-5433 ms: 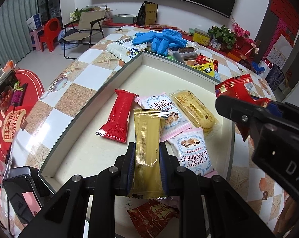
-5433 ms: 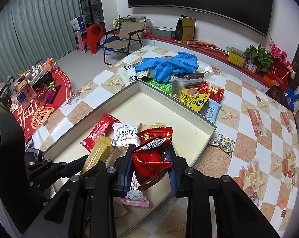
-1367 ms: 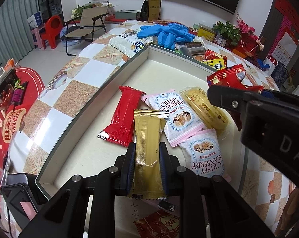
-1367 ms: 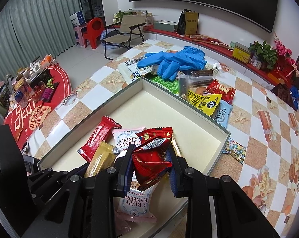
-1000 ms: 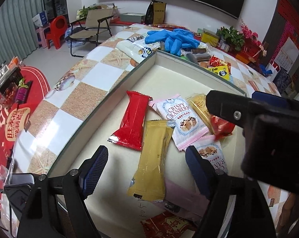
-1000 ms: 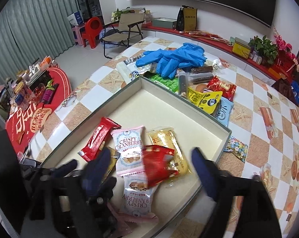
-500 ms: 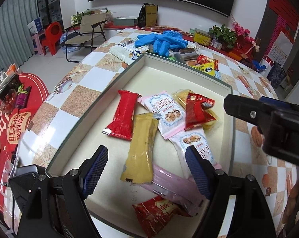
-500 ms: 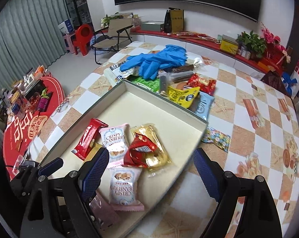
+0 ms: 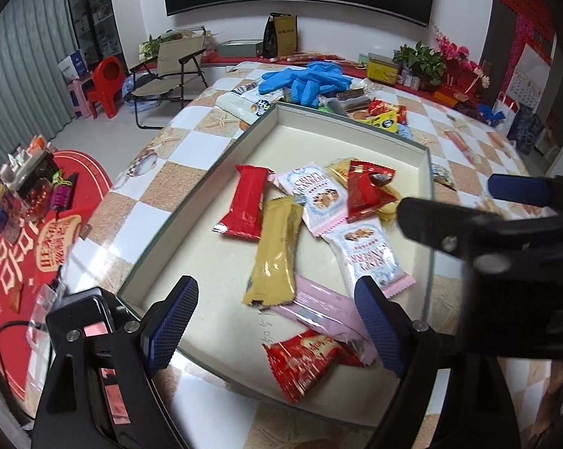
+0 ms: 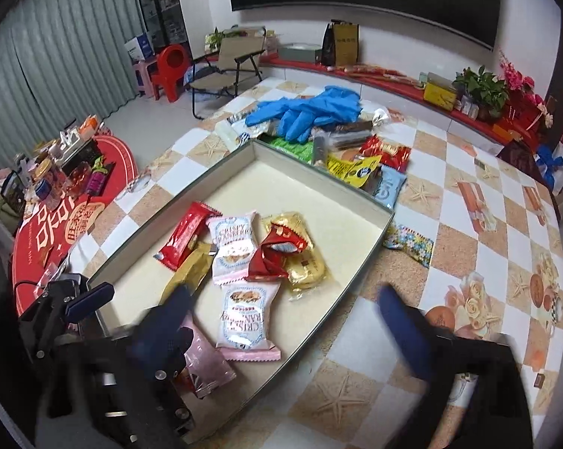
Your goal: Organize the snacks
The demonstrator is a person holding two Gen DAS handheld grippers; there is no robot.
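Observation:
A shallow grey tray (image 9: 356,127) with a cream floor holds several snack packets. The gold bar packet (image 9: 276,250) lies flat beside a red bar packet (image 9: 246,202). My left gripper (image 9: 277,321) hangs over the tray's near edge; its jaws are opening and nothing is between them. The crumpled red packet (image 10: 274,254) rests on a yellow packet (image 10: 304,258) next to two cranberry packets (image 10: 231,239). My right gripper (image 10: 281,314) is blurred above the tray's near right corner. Its jaws are opening wide and hold nothing.
Blue gloves (image 10: 307,112) and a heap of loose snacks (image 10: 363,164) lie past the tray's far wall. A patterned packet (image 10: 408,241) sits right of the tray. A phone (image 9: 91,321) lies by the near left corner. A low red table (image 10: 57,187) stands left.
Both grippers let go: the gold bar and the crumpled red packet now lie in the tray. Both grippers have drawn back from the tray, with their jaws spread wider.

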